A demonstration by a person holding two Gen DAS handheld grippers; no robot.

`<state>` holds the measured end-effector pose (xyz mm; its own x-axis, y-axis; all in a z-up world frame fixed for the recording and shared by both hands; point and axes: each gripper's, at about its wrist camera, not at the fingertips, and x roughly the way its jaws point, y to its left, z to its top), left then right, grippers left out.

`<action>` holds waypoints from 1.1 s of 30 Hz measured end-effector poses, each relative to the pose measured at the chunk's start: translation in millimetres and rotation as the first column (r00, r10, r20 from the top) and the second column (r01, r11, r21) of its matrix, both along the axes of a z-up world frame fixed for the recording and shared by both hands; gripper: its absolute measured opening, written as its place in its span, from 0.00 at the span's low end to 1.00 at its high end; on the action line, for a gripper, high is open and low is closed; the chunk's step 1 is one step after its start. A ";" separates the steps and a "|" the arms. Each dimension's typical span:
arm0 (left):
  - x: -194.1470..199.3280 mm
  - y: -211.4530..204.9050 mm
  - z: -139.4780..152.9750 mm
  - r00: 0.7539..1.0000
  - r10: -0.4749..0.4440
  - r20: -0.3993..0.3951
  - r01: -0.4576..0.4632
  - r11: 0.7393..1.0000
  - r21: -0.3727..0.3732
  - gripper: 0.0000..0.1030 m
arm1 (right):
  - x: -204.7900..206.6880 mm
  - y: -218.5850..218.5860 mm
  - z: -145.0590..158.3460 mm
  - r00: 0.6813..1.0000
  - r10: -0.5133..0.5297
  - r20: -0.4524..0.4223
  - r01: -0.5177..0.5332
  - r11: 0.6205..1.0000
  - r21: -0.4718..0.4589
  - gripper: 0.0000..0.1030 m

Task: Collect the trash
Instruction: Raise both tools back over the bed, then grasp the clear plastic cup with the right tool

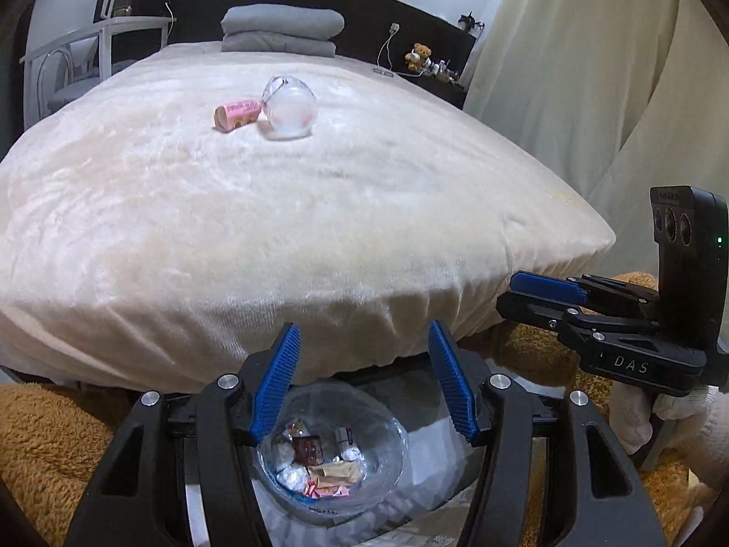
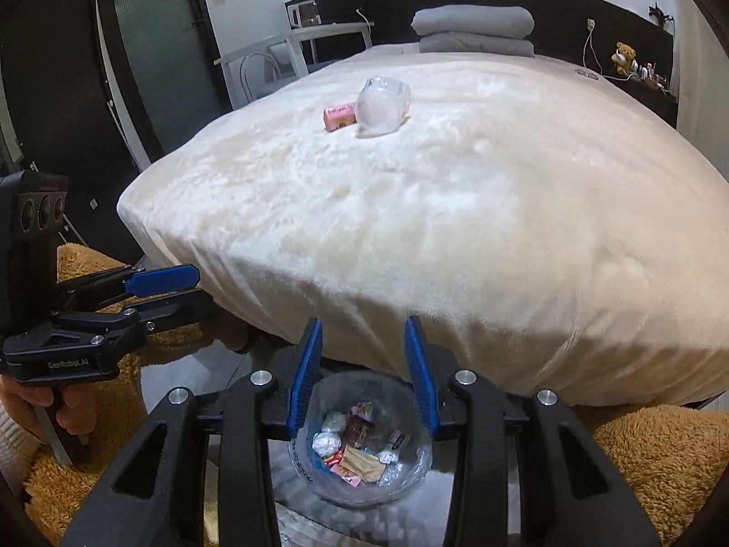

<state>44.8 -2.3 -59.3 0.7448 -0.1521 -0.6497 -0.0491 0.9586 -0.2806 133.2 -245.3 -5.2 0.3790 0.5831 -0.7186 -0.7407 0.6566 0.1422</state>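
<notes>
Standing between pickups: you hold both tools over the clear plastic-lined trash bin [image 1: 330,451], which sits directly below and between the fingers of each, and which already holds crumpled wrappers and foil scraps. Your left hand-held gripper [image 1: 364,383] has its blue pads apart with nothing between them. Your right hand-held gripper [image 2: 364,376] has its pads closer together but still separated, also with nothing clamped. Each tool appears in the other's view, side by side and near each other at the foot of the cream plush-covered bed [image 1: 319,228].

Remaining items lie well ahead of both grippers, up on the bed: a small pink cylindrical packet [image 1: 238,115] and a clear rounded plastic container [image 1: 291,107], lying touching or just beside each other.

Orientation: the pink packet lies on its side, long axis running roughly across your left gripper's view, open tan end pointing left. The clear container is tipped over, its mouth or loop turned up and to the left toward the packet; I cannot tell its exact form.

Judgement: the next move calls for a long forward reach over the bed edge, jaws opened wider and turned to close across the packet's short width. Soft bedding may let the packet sink or roll; approach from above.
</notes>
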 end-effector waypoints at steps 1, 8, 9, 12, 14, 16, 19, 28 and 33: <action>-0.3 2.3 4.5 1.000 0.004 0.014 -0.004 1.000 0.002 0.56 | 3.5 -0.3 3.9 1.000 -0.003 0.009 0.003 1.000 0.013 0.37; 17.7 30.9 30.8 0.996 0.046 0.072 -0.046 0.999 -0.001 0.56 | 34.8 13.7 26.5 0.998 -0.005 0.065 0.001 0.999 0.053 0.38; 20.4 36.1 33.6 0.996 0.052 0.076 -0.051 0.999 -0.008 0.56 | 42.0 17.8 28.9 0.998 -0.003 0.065 0.000 0.998 0.057 0.38; 34.2 50.0 41.4 0.994 0.067 0.088 -0.066 0.998 -0.016 0.56 | 60.9 30.4 32.8 0.998 0.006 0.055 -0.010 0.998 0.068 0.42; 42.3 58.5 47.3 0.992 0.075 0.099 -0.074 0.997 -0.011 0.56 | 71.5 39.5 34.6 0.998 0.011 0.060 -0.016 0.997 0.073 0.43; 50.3 68.2 51.4 0.991 0.083 0.106 -0.082 0.997 -0.014 0.56 | 83.6 50.7 36.2 0.998 0.016 0.061 -0.021 0.997 0.076 0.46; 64.4 82.8 55.9 0.989 0.093 0.114 -0.093 0.996 -0.002 0.56 | 103.8 66.0 36.1 0.999 0.013 0.042 -0.017 0.996 0.091 0.48; 103.8 127.1 60.4 0.985 0.128 0.112 -0.129 0.992 0.007 0.72 | 162.9 105.7 30.3 0.996 -0.022 -0.086 0.037 0.984 0.173 0.86; 121.5 149.4 63.3 0.982 0.143 0.124 -0.143 0.990 -0.005 0.87 | 191.5 136.6 21.6 0.990 -0.026 -0.141 0.052 0.981 0.186 0.95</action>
<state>166.2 147.1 4.0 0.8336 -0.0355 -0.5512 -0.1509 0.9453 -0.2891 324.7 -108.7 16.4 0.3100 0.7001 -0.6433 -0.6798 0.6362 0.3649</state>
